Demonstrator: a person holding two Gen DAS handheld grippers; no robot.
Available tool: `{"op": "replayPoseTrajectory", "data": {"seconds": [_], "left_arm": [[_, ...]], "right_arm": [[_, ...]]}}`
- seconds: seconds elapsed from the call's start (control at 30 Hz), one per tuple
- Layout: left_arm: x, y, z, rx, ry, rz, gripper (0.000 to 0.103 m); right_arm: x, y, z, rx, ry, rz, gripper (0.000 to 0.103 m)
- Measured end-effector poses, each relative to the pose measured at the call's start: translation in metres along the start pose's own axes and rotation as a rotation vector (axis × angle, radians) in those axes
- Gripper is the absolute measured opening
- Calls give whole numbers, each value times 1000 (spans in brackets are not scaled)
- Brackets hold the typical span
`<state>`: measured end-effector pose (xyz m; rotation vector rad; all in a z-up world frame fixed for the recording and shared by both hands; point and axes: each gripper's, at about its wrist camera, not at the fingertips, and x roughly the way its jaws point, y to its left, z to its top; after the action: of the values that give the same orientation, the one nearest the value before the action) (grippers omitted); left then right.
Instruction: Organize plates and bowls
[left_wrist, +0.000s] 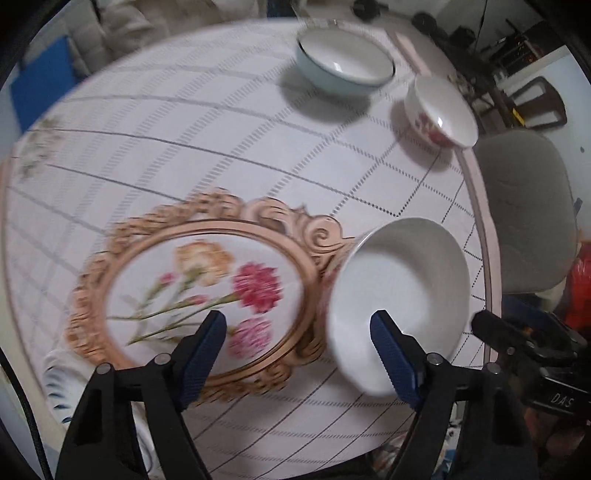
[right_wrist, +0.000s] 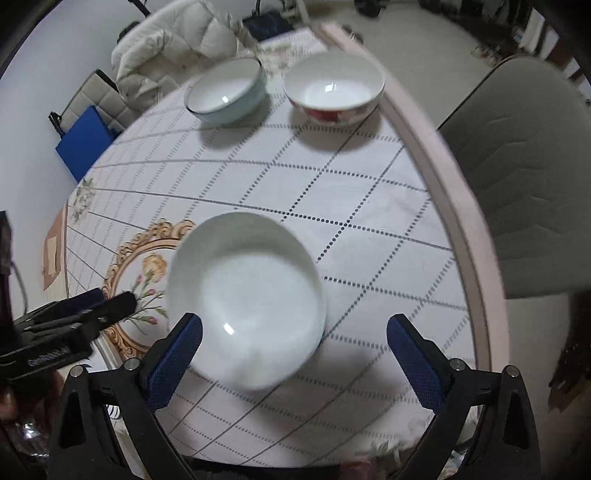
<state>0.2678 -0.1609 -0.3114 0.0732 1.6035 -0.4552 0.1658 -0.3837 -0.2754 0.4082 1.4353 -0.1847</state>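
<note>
A plain white bowl (left_wrist: 399, 280) (right_wrist: 245, 291) stands on the checked tablecloth near the table's front edge. My left gripper (left_wrist: 299, 325) is open above a printed flower medallion (left_wrist: 207, 280). Its right fingertip (left_wrist: 382, 325) shows in front of the bowl's inside and its left fingertip is well clear of the bowl. My right gripper (right_wrist: 295, 332) hangs open over the same bowl, pointing down, with the bowl nearer its left finger (right_wrist: 184, 339). Farther back stand a pale blue bowl (left_wrist: 343, 61) (right_wrist: 227, 92) and a white bowl with red flowers (left_wrist: 439, 110) (right_wrist: 334, 92).
A grey chair (right_wrist: 524, 166) (left_wrist: 524, 206) stands past the table's pink rim (right_wrist: 443, 166) on the right. A white padded coat (right_wrist: 177, 44) and a blue panel (right_wrist: 85, 147) lie beyond the far side. A white piece with blue marks (left_wrist: 55, 384) shows at the near left edge.
</note>
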Motion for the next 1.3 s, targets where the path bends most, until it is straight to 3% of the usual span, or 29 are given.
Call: {"op": "replayPoseTrajectory", "data": {"seconds": [0.07,0.13,0.2,0.23,0.27,0.33,0.43,0.67,1.0,1.17,1.3], "left_arm": [[22,-9,8,14,47,-15,74],[37,-17,11,34,82,-4,70],[49,-22,11,45,112,6,67],[54,-23,11,43,122,10,55],[59,-24,11,38,139,8,49],[66,-25,11,24,157,0,26],[68,-26,10,17,149,-8,18],[63,-39,-1,50,90,64,17],[21,-16,-38,6,27,84,17],[8,6,-71,-41,11,102,18],[16,36,-94,-148,30,60,17]], "right_arm": [[21,-7,12,-3,53,7,85],[40,-13,19,-4,101,35,82],[54,-14,20,-12,140,33,64],[61,-14,21,-17,161,30,47],[68,-15,21,-22,180,36,37],[76,-15,21,-33,190,16,28],[79,-16,21,-57,184,-17,15],[85,-13,15,-118,190,-20,12],[81,22,-14,-206,216,24,12],[79,64,-43,-288,232,24,12],[91,84,-57,-322,257,18,12]]}}
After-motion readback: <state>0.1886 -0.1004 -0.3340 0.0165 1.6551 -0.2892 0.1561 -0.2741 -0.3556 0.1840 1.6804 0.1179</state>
